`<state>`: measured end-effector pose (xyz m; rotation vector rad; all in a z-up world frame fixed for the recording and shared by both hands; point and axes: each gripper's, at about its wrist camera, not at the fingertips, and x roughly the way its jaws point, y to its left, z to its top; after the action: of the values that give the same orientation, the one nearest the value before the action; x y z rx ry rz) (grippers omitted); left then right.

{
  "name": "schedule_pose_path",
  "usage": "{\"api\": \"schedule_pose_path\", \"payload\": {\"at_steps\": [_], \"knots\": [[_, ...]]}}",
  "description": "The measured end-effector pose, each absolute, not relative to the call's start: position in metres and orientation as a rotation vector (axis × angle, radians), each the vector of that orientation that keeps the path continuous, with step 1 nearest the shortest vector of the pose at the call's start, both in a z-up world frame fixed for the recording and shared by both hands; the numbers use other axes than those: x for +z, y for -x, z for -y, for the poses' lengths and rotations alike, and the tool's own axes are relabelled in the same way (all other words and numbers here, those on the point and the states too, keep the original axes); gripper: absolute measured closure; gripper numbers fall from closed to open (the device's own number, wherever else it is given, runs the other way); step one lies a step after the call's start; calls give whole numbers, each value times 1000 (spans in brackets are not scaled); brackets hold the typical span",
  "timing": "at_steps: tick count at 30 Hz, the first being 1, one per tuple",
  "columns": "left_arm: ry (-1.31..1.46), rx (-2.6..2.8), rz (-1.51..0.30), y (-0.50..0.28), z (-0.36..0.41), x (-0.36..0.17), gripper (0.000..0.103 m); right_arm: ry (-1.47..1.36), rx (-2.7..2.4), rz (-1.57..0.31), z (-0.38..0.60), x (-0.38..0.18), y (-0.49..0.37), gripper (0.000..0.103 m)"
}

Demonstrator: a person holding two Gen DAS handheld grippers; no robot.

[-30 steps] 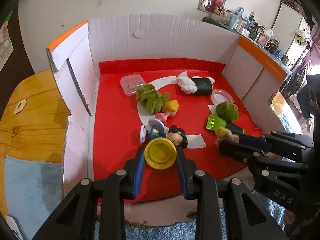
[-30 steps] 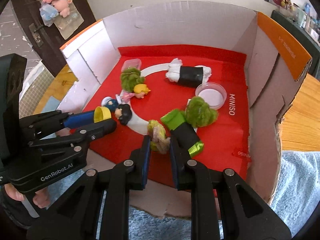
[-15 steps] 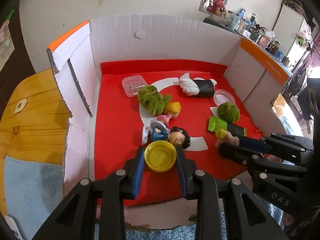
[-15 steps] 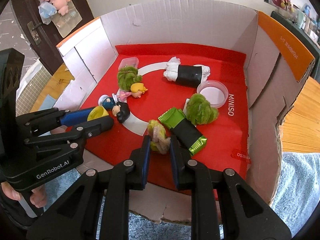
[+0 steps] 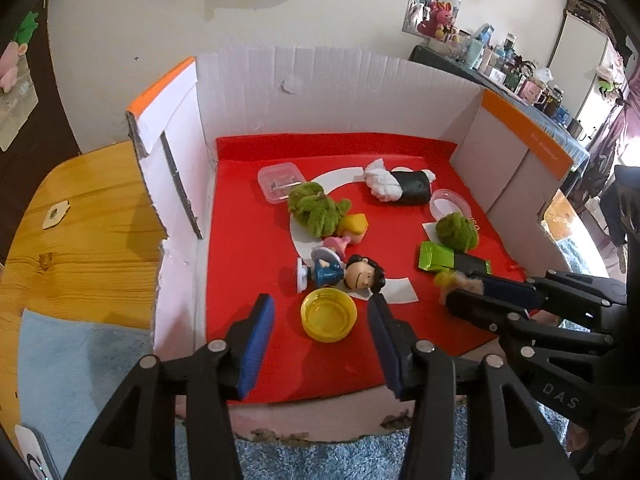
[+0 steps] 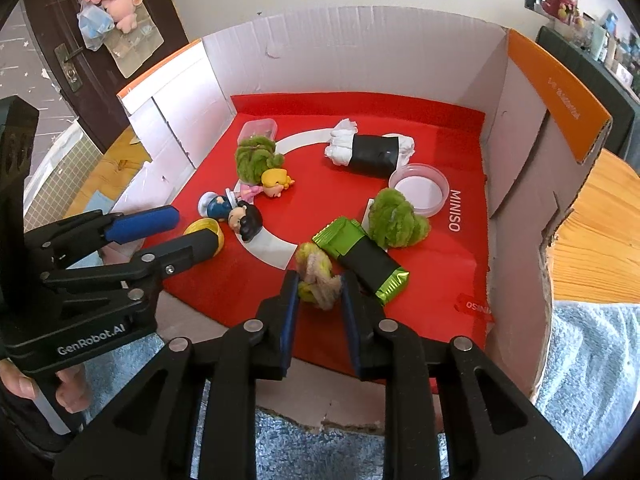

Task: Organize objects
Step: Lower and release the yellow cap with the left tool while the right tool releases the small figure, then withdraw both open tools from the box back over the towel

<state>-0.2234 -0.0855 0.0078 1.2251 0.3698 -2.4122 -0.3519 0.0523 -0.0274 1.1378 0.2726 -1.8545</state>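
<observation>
A yellow bottle cap (image 5: 329, 314) lies on the red floor of the cardboard box (image 5: 248, 248), between the open fingers of my left gripper (image 5: 320, 314), free of both pads. The cap also shows in the right wrist view (image 6: 204, 229). My right gripper (image 6: 319, 286) is shut on a small yellow-green and tan fuzzy toy (image 6: 317, 276) near the front of the box. In the left wrist view the right gripper (image 5: 464, 292) comes in from the right with the fuzzy toy (image 5: 452, 280) at its tips.
On the red floor lie a dark-haired figurine (image 5: 352, 274), a blond figurine (image 5: 352, 228), two green fuzzy balls (image 5: 316, 210) (image 5: 456, 230), a green-black packet (image 6: 362, 258), a black-and-white roll (image 6: 370, 150), a clear box (image 5: 280, 182) and a round clear lid (image 6: 418, 188). White walls (image 6: 340, 52) enclose three sides.
My left gripper has opened and let go of the yellow cap, which now rests on the red floor. Both grippers have pulled back a little. The right gripper still holds the fuzzy toy.
</observation>
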Motion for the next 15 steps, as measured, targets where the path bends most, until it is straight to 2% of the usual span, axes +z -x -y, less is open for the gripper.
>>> {"api": "schedule_pose_path", "payload": {"at_steps": [5, 8, 11, 12, 14, 15], "knots": [[-1209, -2409, -364, 218, 84, 12, 46, -1135, -1866, -269, -55, -26, 351, 80], [-1197, -2408, -365, 214, 84, 14, 46, -1131, -1874, -272, -57, -24, 350, 80], [-1186, -2405, -365, 209, 83, 16, 38, -1125, -1882, -269, -60, -22, 348, 79], [-1181, -2402, -363, 207, 83, 17, 37, -1123, -1883, -268, -60, -21, 348, 75], [-1172, -2400, -361, 204, 82, 19, 37, -1117, -1889, -267, -62, -19, 346, 55], [-1168, -2399, -360, 202, 81, 21, 37, -1106, -1895, -267, -63, -17, 344, 41]]}}
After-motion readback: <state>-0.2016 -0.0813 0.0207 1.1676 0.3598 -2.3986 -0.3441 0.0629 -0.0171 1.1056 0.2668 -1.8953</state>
